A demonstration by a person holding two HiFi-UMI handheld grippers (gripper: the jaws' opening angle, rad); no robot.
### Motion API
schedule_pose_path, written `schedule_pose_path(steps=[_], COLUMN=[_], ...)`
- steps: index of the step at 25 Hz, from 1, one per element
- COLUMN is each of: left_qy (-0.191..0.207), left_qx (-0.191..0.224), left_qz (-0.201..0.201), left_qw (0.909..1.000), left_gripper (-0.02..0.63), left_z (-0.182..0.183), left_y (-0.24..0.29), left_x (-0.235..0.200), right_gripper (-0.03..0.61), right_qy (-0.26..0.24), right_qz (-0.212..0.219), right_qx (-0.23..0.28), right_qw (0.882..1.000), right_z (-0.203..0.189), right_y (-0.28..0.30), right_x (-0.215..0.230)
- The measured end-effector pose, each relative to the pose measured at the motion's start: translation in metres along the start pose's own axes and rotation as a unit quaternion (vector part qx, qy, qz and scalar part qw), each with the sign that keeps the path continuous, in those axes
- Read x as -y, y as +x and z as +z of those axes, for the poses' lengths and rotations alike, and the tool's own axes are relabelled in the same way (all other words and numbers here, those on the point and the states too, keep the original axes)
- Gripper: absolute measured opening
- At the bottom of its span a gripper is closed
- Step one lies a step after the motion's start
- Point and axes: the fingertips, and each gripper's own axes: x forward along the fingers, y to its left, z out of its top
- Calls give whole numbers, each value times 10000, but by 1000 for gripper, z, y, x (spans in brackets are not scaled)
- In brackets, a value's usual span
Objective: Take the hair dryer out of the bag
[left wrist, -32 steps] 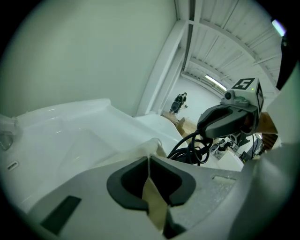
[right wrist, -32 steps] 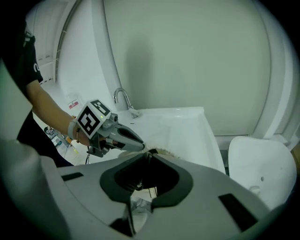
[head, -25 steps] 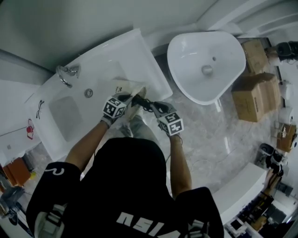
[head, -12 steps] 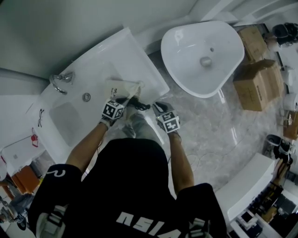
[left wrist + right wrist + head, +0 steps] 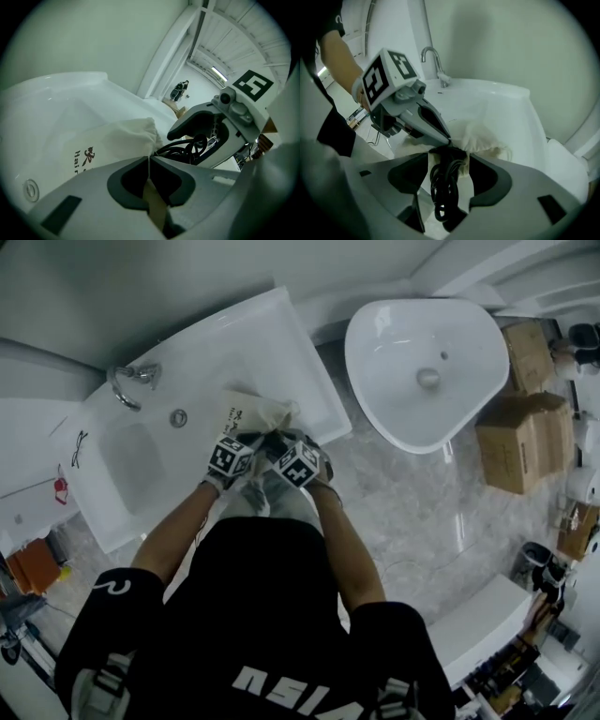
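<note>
A cream cloth bag [image 5: 255,412] with dark print lies on the white sink counter [image 5: 291,343]. My left gripper [image 5: 251,439] is shut on the fabric at the bag's mouth [image 5: 140,136], with cream cloth pinched between its jaws [image 5: 149,157]. A black coiled cord [image 5: 444,187] of the hair dryer pokes out of the mouth. My right gripper [image 5: 277,442] sits right beside the left one. Its jaws have just been opening and now stand wide on either side of the cord [image 5: 187,147] without pressing on it. The dryer's body is hidden inside the bag [image 5: 485,136].
A chrome faucet [image 5: 131,385] and a drain [image 5: 178,417] sit left of the bag. A second white basin [image 5: 422,371] rests on the marble floor to the right, with cardboard boxes [image 5: 525,442] beyond it. The counter's front edge runs just under both grippers.
My right gripper has swung left and down, from well apart to right against the left gripper at the bag's mouth. The left gripper has stayed at the bag.
</note>
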Motion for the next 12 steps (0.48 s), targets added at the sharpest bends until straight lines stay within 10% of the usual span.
schedule_pose_path(steps=[12], left_qy=[-100], left_qx=[236], left_qz=[-41], left_qw=[9997], left_gripper=[8], left_z=[-7], left_y=[1], left_x=[-10], right_gripper=[275], right_qy=[655], right_qz=[152], right_qx=[-80], right_qw=[9977], right_z=[-15], right_y=[32], right_x=[1])
